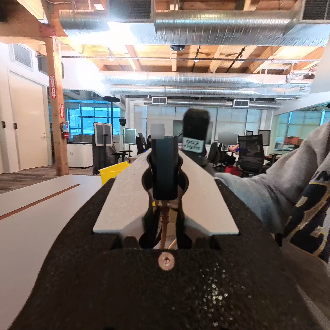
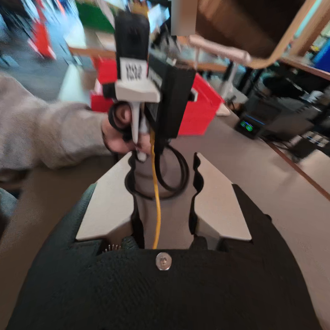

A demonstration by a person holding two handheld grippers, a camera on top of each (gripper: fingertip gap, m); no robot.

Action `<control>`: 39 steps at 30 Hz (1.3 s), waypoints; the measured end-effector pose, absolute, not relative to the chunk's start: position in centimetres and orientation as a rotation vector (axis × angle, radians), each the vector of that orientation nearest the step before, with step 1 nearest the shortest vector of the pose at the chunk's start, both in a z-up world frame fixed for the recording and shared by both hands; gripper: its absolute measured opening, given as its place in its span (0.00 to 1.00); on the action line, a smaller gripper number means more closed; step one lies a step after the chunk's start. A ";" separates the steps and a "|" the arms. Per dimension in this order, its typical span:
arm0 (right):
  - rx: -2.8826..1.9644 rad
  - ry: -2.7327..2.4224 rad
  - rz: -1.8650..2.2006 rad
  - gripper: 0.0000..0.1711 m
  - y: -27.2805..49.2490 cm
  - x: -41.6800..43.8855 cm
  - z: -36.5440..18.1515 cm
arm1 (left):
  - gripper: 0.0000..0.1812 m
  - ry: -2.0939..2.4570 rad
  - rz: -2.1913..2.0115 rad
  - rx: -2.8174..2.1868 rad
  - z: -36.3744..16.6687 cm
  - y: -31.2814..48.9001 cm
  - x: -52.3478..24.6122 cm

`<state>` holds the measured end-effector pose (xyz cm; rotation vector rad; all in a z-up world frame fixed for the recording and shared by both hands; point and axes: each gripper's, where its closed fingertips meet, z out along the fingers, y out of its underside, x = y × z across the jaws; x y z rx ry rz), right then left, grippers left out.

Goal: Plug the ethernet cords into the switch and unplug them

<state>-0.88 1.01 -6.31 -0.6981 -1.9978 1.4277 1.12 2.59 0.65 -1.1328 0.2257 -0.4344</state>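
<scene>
My left gripper (image 1: 164, 151) is shut on the black switch (image 1: 163, 169) and holds it upright and edge-on above the table. A yellow ethernet cord (image 1: 163, 230) is plugged into the switch's underside and hangs down. In the right wrist view the switch (image 2: 171, 100) sits in the left gripper (image 2: 137, 91), held by a hand. My right gripper (image 2: 162, 157) is open just below the switch. The yellow cord (image 2: 156, 187) runs down between its jaws without being clamped. A black cable (image 2: 180, 178) loops down from the switch. The right gripper (image 1: 195, 132) also shows behind the switch.
The grey table (image 1: 35, 223) lies below. A yellow bin (image 1: 112, 171) stands behind my left gripper and a red bin (image 2: 198, 110) behind the switch. A grey sleeve (image 1: 267, 187) crosses on the right. A black device with a green screen (image 2: 247, 127) sits at the table's right edge.
</scene>
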 end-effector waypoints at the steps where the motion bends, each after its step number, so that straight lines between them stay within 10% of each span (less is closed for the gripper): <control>1: -0.687 -1.941 1.583 0.33 0.5 -0.9 -5.4 | 0.11 0.231 -0.439 -1.132 0.7 2.6 1.2; 14: -0.610 -1.875 1.717 0.09 1.1 -1.9 -6.1 | 0.14 0.197 -0.419 -1.205 -1.4 4.1 0.5; 23: -0.683 -1.604 1.263 0.09 6.0 -4.2 -4.9 | 0.50 0.070 0.110 -1.181 0.4 3.0 -3.9; 39: -0.279 -1.609 0.234 0.09 9.4 -5.8 -8.8 | 0.41 0.587 1.065 -1.507 -7.4 6.7 -4.1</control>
